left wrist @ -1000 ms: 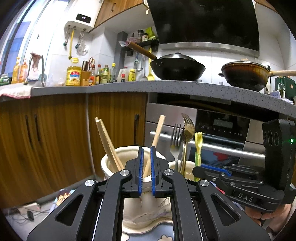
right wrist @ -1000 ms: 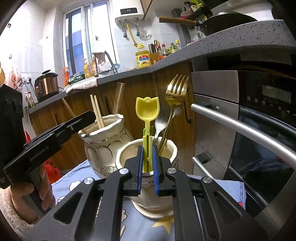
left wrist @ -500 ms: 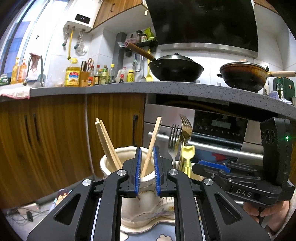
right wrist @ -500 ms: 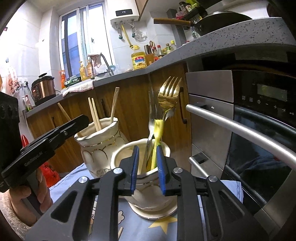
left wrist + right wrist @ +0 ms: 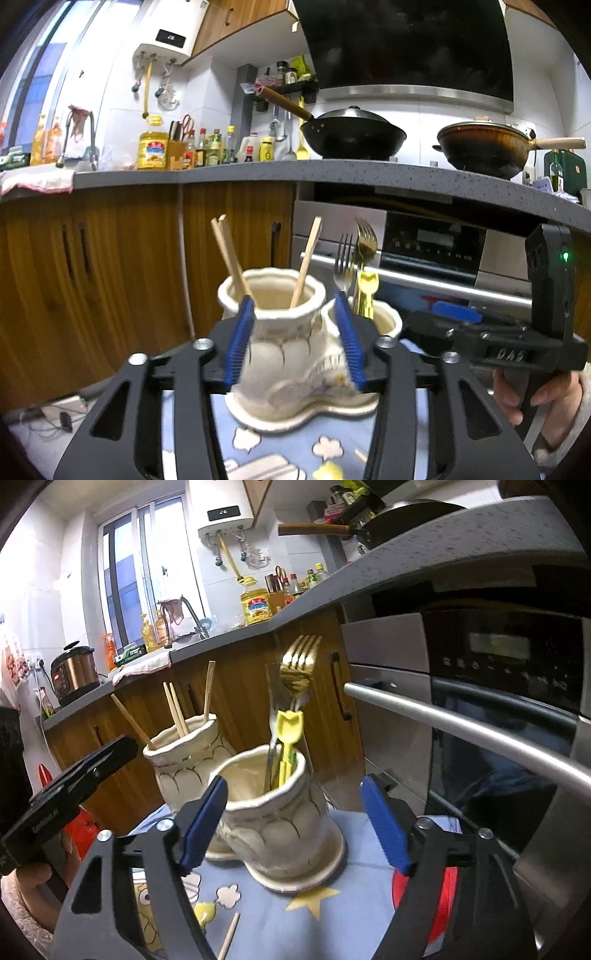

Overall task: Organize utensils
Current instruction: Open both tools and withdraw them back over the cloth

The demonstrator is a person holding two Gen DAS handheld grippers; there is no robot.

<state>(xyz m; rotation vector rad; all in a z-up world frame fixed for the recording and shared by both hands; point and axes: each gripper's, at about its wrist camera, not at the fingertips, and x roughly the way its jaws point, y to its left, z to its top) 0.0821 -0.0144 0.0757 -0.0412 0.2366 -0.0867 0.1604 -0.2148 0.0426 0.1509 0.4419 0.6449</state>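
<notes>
- My left gripper (image 5: 293, 338) and right gripper (image 5: 295, 823) are both opening, holding nothing.
- A loose chopstick (image 5: 229, 936) lies on the blue cloth (image 5: 325, 919) before the right holder (image 5: 273, 812): light, stiff, slippery; I'd pinch it mid-shaft.

Both wrist views are strongly fisheye: straight lines such as the grey speckled stone countertop (image 5: 332, 173) and the brushed steel oven handle (image 5: 461, 723) bow, and black vignetting fills the corners. Lighting is even, cool indoor light, bright on the white tiled wall (image 5: 122, 92). In the right wrist view, daylight through the tall window (image 5: 125, 579) washes out the left side. The dark glass range hood (image 5: 406, 44) and the black oven door (image 5: 509, 686) stay dim, with faint reflections. Motion blur softens the cream ceramic utensil pot (image 5: 284, 343) and the gold metal fork (image 5: 297, 664); near edges are slightly unsharp.
</notes>
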